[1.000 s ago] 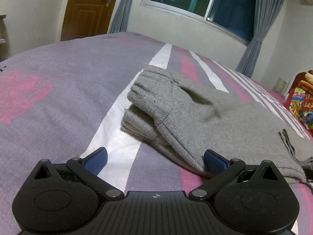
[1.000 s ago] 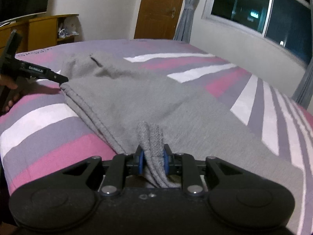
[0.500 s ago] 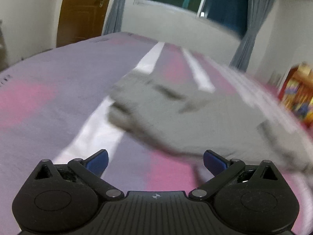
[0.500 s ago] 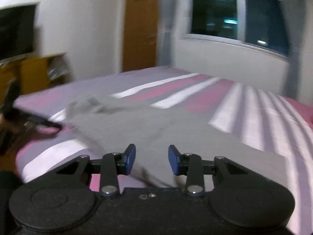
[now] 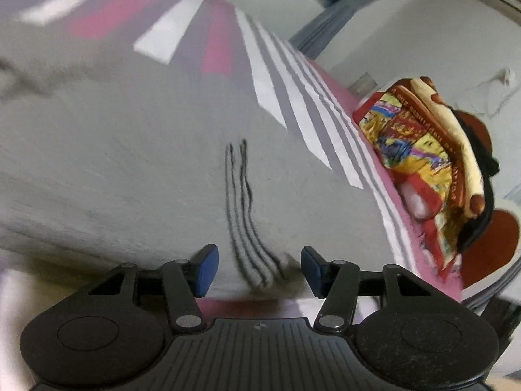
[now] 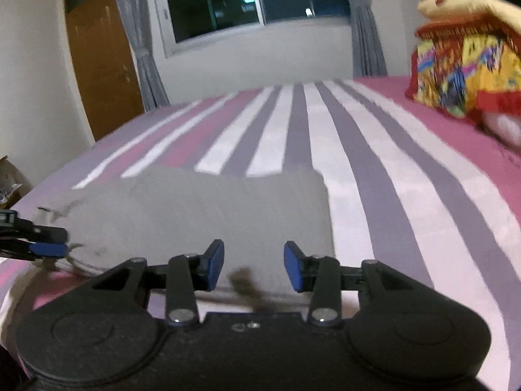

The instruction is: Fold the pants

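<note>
The grey pants [image 5: 130, 163] lie folded on the striped bed cover [image 5: 293, 97]. My left gripper [image 5: 259, 270] hovers at their near edge, its jaws closing, with a ridged fold of grey cloth [image 5: 250, 254] between the pads but not pinched. In the right wrist view the pants [image 6: 211, 205] form a flat grey rectangle. My right gripper [image 6: 254, 268] is over their near edge, its jaws opening and holding nothing; a dark blurred wisp lies below the gap. The left gripper [image 6: 55, 241] shows at the far left, at the pants' left corner.
A colourful red and yellow bundle of bedding [image 5: 423, 150] sits at the bed's right side, also seen as the bundle [image 6: 465, 65]. A wooden door [image 6: 101, 65], a dark window [image 6: 254, 0] and grey curtains stand beyond the bed.
My right gripper let go of the bunched grey cloth and opened. Both grippers swung to the right along the pants. The left jaws narrowed from wide open around a fold.
</note>
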Demonstrator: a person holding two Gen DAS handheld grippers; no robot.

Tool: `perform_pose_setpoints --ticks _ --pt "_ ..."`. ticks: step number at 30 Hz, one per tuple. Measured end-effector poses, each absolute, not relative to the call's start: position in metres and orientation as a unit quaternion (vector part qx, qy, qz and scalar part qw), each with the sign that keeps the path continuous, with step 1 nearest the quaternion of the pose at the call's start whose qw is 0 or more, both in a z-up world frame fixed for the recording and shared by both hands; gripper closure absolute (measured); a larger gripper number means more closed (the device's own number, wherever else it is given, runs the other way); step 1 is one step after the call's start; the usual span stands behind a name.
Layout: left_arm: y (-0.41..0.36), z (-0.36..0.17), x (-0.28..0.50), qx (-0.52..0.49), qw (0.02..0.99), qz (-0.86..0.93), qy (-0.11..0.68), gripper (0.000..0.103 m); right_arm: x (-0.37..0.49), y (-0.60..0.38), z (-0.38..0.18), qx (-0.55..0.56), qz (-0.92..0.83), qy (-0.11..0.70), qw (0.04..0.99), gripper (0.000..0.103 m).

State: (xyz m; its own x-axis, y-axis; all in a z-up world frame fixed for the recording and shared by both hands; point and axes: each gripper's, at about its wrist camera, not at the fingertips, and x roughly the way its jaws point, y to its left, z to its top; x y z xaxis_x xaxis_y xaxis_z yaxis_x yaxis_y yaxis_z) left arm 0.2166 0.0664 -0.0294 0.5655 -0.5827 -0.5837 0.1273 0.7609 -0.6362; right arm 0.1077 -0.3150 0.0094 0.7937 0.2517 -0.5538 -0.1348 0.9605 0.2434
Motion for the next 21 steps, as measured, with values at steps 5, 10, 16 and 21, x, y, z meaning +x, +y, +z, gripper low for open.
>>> perform_pose_setpoints --ticks 5,10,16,21 --pt "0.046 -0.028 0.221 -0.233 0.864 -0.214 0.392 0.093 0.112 -0.315 -0.001 0.101 0.082 0.336 0.933 0.066" --pt "0.024 -0.029 0.21 -0.11 0.895 -0.203 0.381 0.088 0.111 -0.307 -0.005 0.083 0.085 0.345 0.931 0.065" --pt "0.037 -0.008 0.199 -0.101 0.922 -0.176 0.331 0.059 0.126 -0.318 0.003 0.104 0.101 0.341 0.929 0.064" --pt "0.029 -0.006 0.236 -0.063 0.911 -0.181 0.364 0.039 0.164 -0.327 -0.008 0.084 0.106 0.365 0.921 0.068"
